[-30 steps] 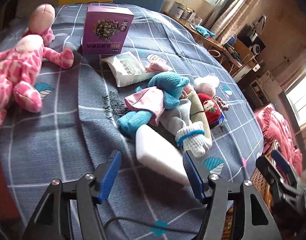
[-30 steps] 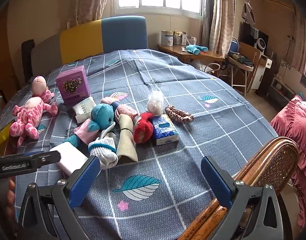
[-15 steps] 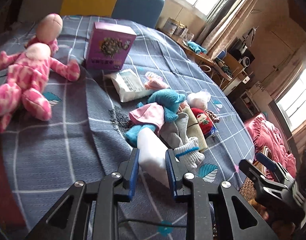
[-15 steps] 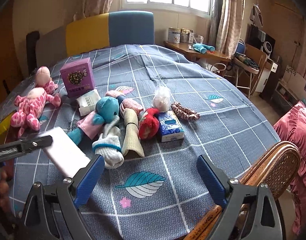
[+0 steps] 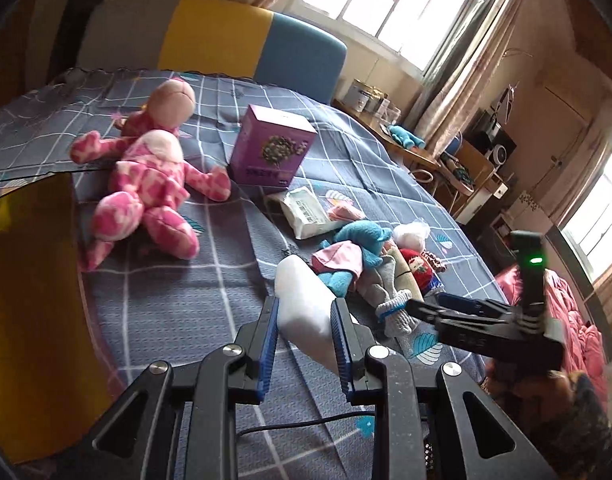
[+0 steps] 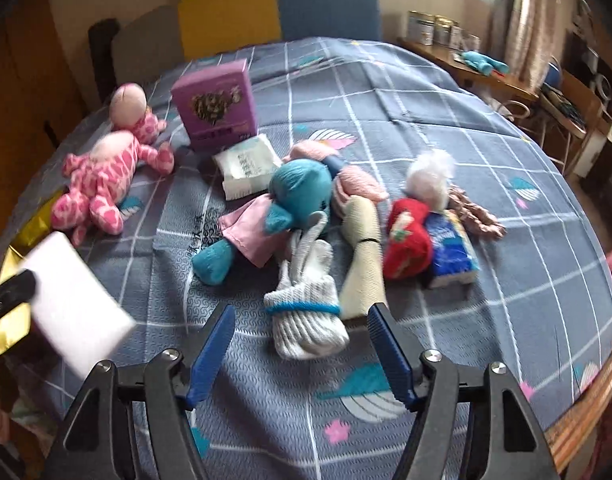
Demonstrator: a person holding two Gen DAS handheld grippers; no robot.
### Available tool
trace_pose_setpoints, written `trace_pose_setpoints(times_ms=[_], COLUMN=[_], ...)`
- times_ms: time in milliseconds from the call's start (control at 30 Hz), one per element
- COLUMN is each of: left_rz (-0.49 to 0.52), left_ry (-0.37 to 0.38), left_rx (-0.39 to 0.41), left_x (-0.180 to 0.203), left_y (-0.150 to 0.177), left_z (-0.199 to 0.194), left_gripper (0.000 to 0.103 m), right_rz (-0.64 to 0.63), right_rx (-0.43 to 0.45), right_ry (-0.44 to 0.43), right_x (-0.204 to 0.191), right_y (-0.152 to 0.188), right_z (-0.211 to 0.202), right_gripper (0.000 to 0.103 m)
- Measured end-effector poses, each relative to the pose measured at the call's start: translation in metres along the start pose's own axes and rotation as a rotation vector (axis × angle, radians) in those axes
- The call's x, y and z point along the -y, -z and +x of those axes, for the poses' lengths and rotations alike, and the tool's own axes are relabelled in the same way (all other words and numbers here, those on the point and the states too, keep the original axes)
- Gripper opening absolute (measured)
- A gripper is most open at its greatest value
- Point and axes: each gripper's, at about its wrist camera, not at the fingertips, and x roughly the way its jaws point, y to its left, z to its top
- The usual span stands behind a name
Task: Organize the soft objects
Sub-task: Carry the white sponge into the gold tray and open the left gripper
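Lifted off the bedspread [image 5: 178, 312] now, the white sponge block [image 5: 306, 304] is riding pinched in the left gripper [image 5: 304, 338], swinging toward the yellow box [image 5: 30, 280], while the right gripper [image 6: 302, 354], spread wide, is lining up the rolled sock [image 6: 306, 320].

The left tool [image 5: 304, 334] clamps a white sponge block [image 5: 306, 304] above the checked bedspread [image 5: 178, 304].

White sponge block [image 5: 306, 304] between blue-padded fingers [image 5: 269, 344]. Pink-and-white spotted plush [image 5: 146, 184], purple box [image 5: 272, 150], teal doll [image 6: 302, 196] in a pink dress, white sock [image 6: 306, 316] with a blue band, red toy [image 6: 407, 236], all on a grey-blue bench cloth [image 6: 425, 120], white grid, teal leaves.
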Motion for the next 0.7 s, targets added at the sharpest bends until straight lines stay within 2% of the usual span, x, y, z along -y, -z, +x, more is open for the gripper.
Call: trace_pose_setpoints(times_ms=[67, 100, 133, 167, 300, 400, 500, 633, 700], left_rz=[-0.015, -0.025, -0.036, -0.050, -0.146, -0.219, -0.258, -0.267, -0.268], left_ry=[-0.010, -0.016, -0.025, -0.040, -0.149, -0.250, -0.317, -0.377, -0.417], left_rx=[0.023, 0.038, 0.053, 0.069, 0.134, 0.139, 0.118, 0.070, 0.070], left_x=[-0.009, -0.014, -0.020, -0.029, -0.080, -0.124, -0.159, -0.195, -0.207], left_y=[-0.002, -0.003, -0.005, -0.007, -0.016, -0.023, -0.031, -0.046, -0.055], left_z=[-0.012, -0.020, -0.028, -0.037, -0.069, -0.078, -0.070, -0.046, -0.036], left_gripper=[0.026, 0.026, 0.026, 0.026, 0.026, 0.027, 0.027, 0.028, 0.031], right_rz=[-0.050, -0.068, -0.080, -0.091, -0.099, -0.072, -0.083, -0.087, -0.086], right_rx=[-0.041, -0.080, -0.124, -0.152, -0.165, -0.194, -0.194, -0.196, -0.196], right_ry=[0.048, 0.064, 0.068, 0.085, 0.089, 0.073, 0.082, 0.087, 0.087], right_x=[-0.006, -0.008, -0.009, -0.009, -0.006, -0.001, -0.001, -0.002, -0.001], right_y=[-0.003, -0.003, -0.001, 0.002, 0.007, 0.007, 0.006, 0.005, 0.005], right_z=[0.023, 0.036, 0.048, 0.057, 0.063, 0.069, 0.070, 0.071, 0.072], right_gripper=[0.068, 0.062, 0.048, 0.048, 0.047, 0.047, 0.047, 0.047, 0.048])
